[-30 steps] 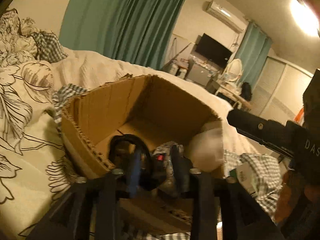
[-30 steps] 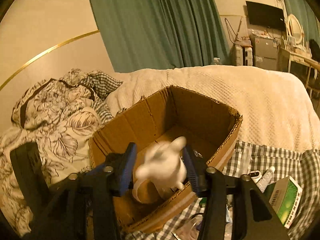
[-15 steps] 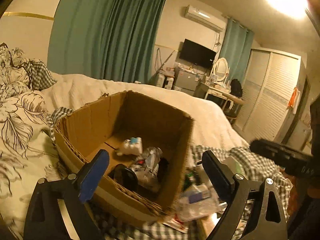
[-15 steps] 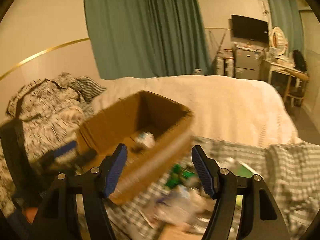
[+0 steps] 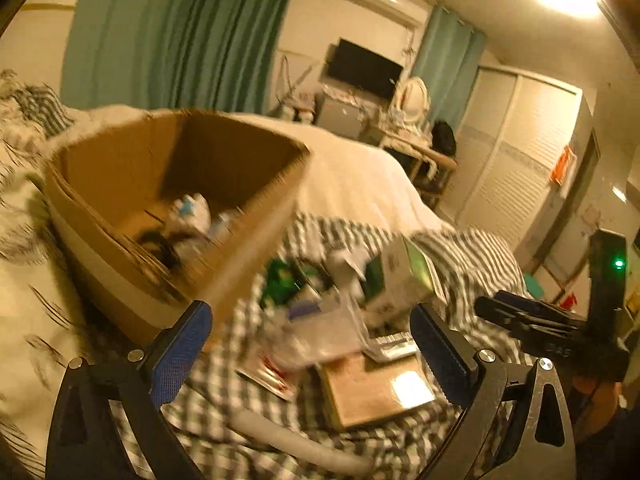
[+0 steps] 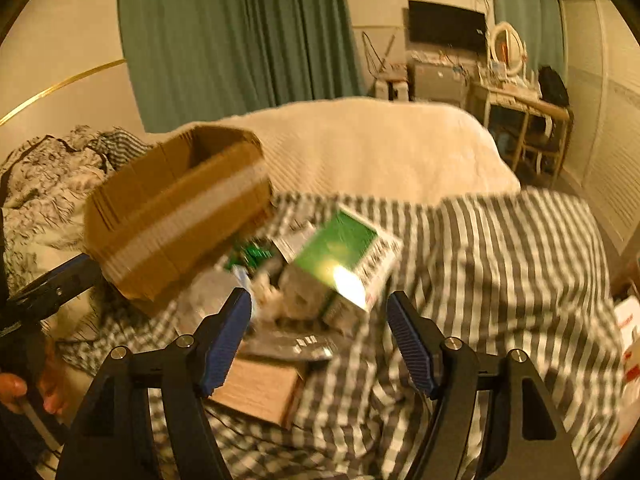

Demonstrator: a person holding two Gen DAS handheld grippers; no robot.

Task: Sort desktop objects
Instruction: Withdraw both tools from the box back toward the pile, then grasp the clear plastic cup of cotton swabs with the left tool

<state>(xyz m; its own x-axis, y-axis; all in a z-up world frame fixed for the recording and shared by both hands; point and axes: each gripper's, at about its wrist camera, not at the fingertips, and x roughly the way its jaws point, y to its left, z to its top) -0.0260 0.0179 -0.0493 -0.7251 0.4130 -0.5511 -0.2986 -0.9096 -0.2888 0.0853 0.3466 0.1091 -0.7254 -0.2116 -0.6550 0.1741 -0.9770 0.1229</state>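
An open cardboard box (image 5: 120, 168) (image 6: 172, 216) sits on the bed with a white toy (image 5: 192, 208) and dark items inside. To its right, on the checked cloth (image 6: 500, 264), lies a blurred pile of small packets (image 5: 320, 332) and a green-and-white carton (image 5: 404, 276) (image 6: 340, 256). My left gripper (image 5: 308, 320) hovers over the pile, its jaws opening wide with nothing between them. My right gripper (image 6: 318, 304) hangs just before the carton, its jaws also opening and empty.
A flat brown box (image 5: 376, 388) (image 6: 260, 388) lies under the pile, with a white tube (image 5: 288, 436) in front. Floral bedding (image 5: 24, 280) is to the left and a white blanket (image 6: 380, 148) behind. A desk (image 6: 520, 112) and wardrobe stand beyond the bed.
Both grippers pulled back from the box and swung right over the pile. The left one let go of dark items and opened wide; the right one dropped the white toy into the box.
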